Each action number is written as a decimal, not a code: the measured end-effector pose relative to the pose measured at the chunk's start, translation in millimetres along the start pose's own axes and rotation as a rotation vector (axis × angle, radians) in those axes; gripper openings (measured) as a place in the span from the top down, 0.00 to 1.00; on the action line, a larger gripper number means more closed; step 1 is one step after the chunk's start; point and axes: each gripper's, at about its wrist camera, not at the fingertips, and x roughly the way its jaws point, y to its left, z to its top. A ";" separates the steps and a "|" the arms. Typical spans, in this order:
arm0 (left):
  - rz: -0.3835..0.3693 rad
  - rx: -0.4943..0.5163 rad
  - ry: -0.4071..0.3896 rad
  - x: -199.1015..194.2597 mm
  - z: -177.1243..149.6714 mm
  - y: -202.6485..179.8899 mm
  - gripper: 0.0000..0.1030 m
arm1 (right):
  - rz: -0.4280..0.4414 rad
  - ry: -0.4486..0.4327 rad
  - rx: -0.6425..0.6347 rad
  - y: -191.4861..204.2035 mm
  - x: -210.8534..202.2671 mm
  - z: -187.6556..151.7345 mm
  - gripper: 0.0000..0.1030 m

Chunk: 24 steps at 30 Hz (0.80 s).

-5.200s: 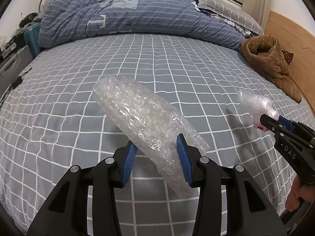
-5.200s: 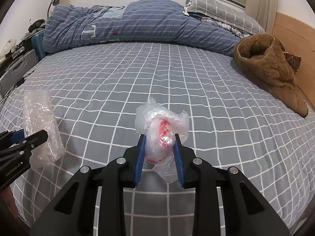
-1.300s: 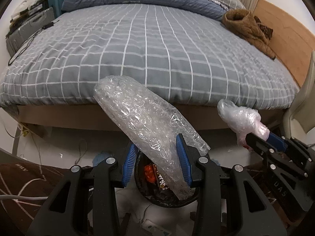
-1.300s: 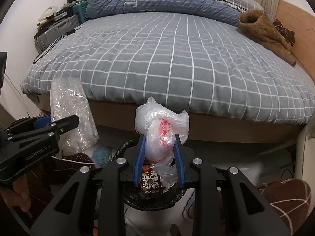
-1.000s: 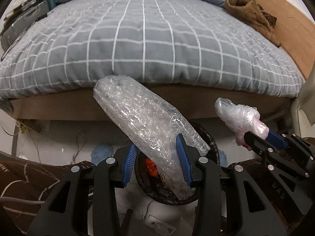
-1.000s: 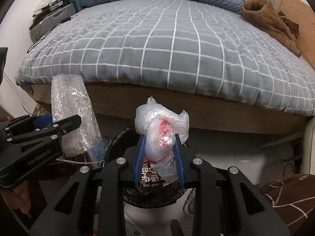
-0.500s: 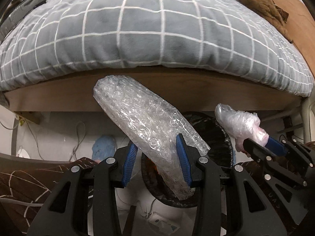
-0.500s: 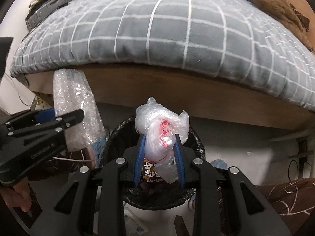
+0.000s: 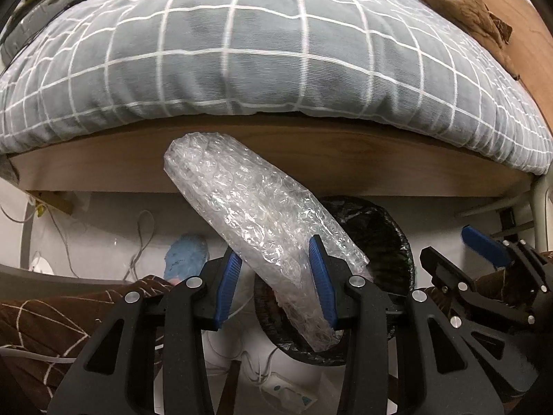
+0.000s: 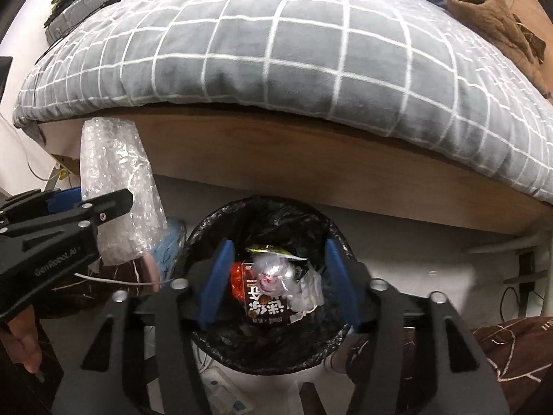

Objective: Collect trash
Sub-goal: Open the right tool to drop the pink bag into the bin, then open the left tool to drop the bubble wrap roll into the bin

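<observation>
My left gripper [image 9: 276, 276] is shut on a roll of clear bubble wrap [image 9: 249, 214] and holds it just left of and above the black-lined trash bin [image 9: 390, 228]. The roll also shows in the right wrist view [image 10: 117, 186], with the left gripper [image 10: 86, 211] beside it. My right gripper [image 10: 280, 283] is open and empty above the bin [image 10: 214, 228]. The crumpled clear plastic bag with red print [image 10: 273, 273] lies in the bin on a brown wrapper [image 10: 266, 304]. The right gripper [image 9: 456, 252] also shows in the left wrist view.
The bed with a grey checked cover [image 10: 293, 52] and a wooden frame [image 10: 311, 159] stands right behind the bin. A brown garment [image 10: 490, 14] lies on it at the right. Cables [image 9: 138, 242], a blue object [image 9: 186, 252] and a power strip [image 10: 228, 401] lie on the floor.
My right gripper has opened and the plastic bag has dropped into the bin. Both grippers have come closer over the bin. The left gripper still holds the bubble wrap.
</observation>
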 end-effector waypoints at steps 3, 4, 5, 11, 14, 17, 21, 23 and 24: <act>-0.008 0.018 0.001 0.2 1.2 -8.1 0.62 | -0.012 -0.014 0.023 -14.5 -5.5 0.0 0.31; -0.010 0.023 0.002 0.1 2.9 -10.8 0.62 | -0.016 -0.017 0.035 -19.9 -7.4 -1.6 0.28; -0.017 0.030 0.001 -0.2 4.6 -16.8 0.62 | -0.019 -0.018 0.045 -25.9 -9.3 -3.4 0.27; -0.032 0.076 0.002 1.4 6.4 -44.6 0.62 | -0.058 -0.033 0.112 -63.4 -19.3 -14.8 0.13; -0.040 0.094 0.011 3.3 4.6 -56.1 0.62 | -0.076 -0.048 0.145 -78.8 -25.1 -18.5 0.08; -0.039 0.113 0.013 3.3 2.6 -65.2 0.62 | -0.093 -0.063 0.169 -88.3 -30.4 -20.4 0.08; -0.041 0.133 0.012 2.5 0.9 -75.9 0.62 | -0.110 -0.075 0.182 -95.7 -36.5 -20.5 0.07; -0.044 0.130 0.011 0.2 0.8 -79.6 0.61 | -0.116 -0.076 0.184 -97.8 -38.0 -20.6 0.07; -0.046 0.130 0.009 -0.7 0.7 -80.3 0.61 | -0.118 -0.078 0.186 -97.9 -37.9 -20.6 0.07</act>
